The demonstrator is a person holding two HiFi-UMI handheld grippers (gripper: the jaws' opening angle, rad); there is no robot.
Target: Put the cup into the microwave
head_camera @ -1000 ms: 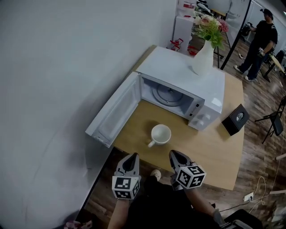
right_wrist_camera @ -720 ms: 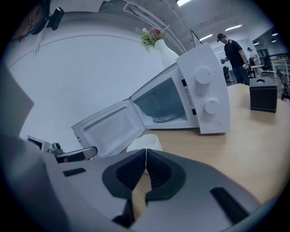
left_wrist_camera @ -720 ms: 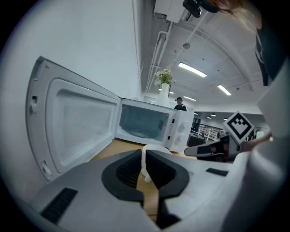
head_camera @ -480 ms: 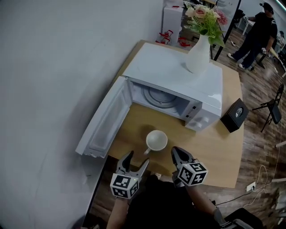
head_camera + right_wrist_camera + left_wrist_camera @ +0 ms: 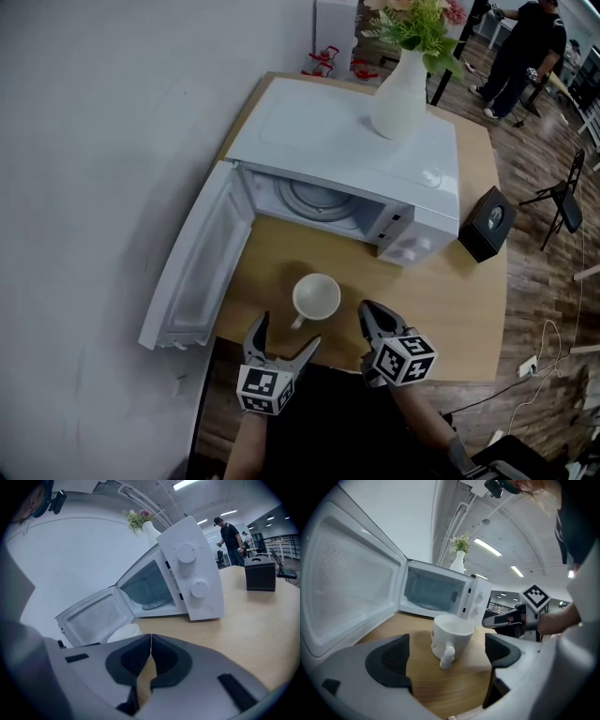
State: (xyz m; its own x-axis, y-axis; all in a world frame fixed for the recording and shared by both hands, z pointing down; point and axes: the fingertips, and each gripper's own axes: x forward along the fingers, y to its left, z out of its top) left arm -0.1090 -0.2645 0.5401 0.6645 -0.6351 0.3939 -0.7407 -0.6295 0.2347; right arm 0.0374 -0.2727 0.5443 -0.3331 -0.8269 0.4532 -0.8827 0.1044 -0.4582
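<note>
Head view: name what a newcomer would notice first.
The white microwave stands on the wooden table with its door swung wide open, a vase of flowers on top. A white cup sits upright before the opening; the left gripper, jaws just opened and empty, points at it.

A white wall [image 5: 94,141] is running along the left. A wooden table [image 5: 455,305] is standing against it on a plank floor [image 5: 553,300]. A black chair [image 5: 561,195] is standing right of it. Strip lights [image 5: 490,547] are glowing on the ceiling [image 5: 529,536].
</note>
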